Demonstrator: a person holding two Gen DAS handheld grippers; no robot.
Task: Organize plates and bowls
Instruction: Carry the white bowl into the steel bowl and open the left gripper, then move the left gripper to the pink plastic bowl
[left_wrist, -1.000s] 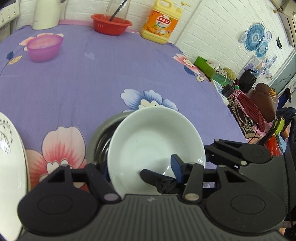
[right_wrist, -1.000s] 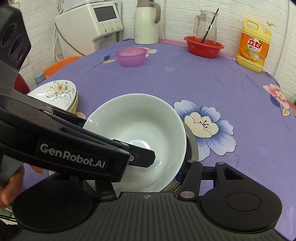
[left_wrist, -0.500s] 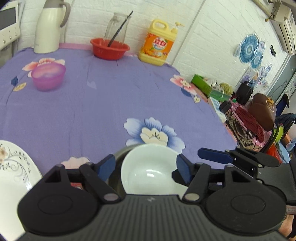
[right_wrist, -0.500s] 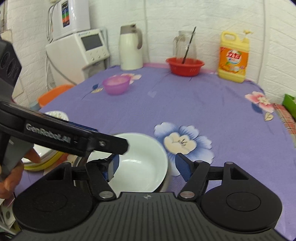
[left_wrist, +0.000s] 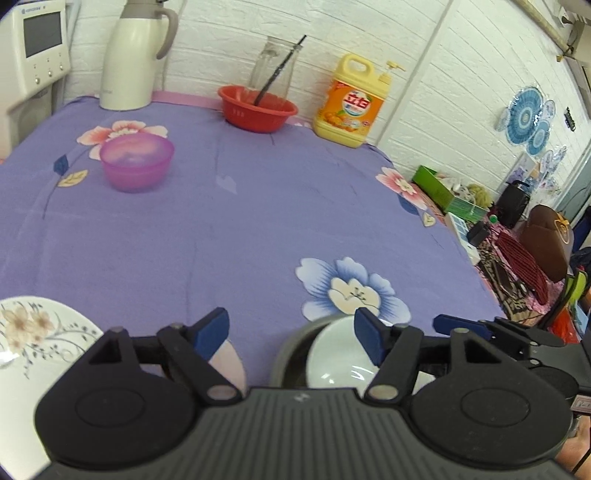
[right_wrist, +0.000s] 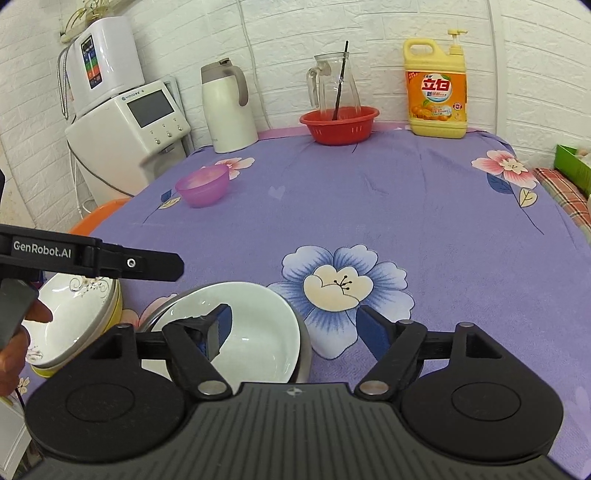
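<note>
A white bowl (right_wrist: 255, 328) sits nested in a metal bowl (right_wrist: 304, 345) at the table's near edge; it also shows in the left wrist view (left_wrist: 332, 360). A stack of floral plates (right_wrist: 72, 332) on a yellow dish lies to its left, and also shows in the left wrist view (left_wrist: 33, 339). A purple bowl (left_wrist: 136, 162) stands far left. My left gripper (left_wrist: 291, 332) is open and empty, above and behind the bowls. My right gripper (right_wrist: 293, 325) is open and empty, over the white bowl's right rim.
At the back stand a white thermos (right_wrist: 229, 107), a red basket (right_wrist: 338, 123) with a glass jug, and a yellow detergent bottle (right_wrist: 436, 86). A white appliance (right_wrist: 125, 136) stands off the table's left. Clutter lies beyond the right edge (left_wrist: 517, 236).
Both grippers let go of the white bowl, which now rests in the metal bowl. Both opened, rose and pulled back toward me.
</note>
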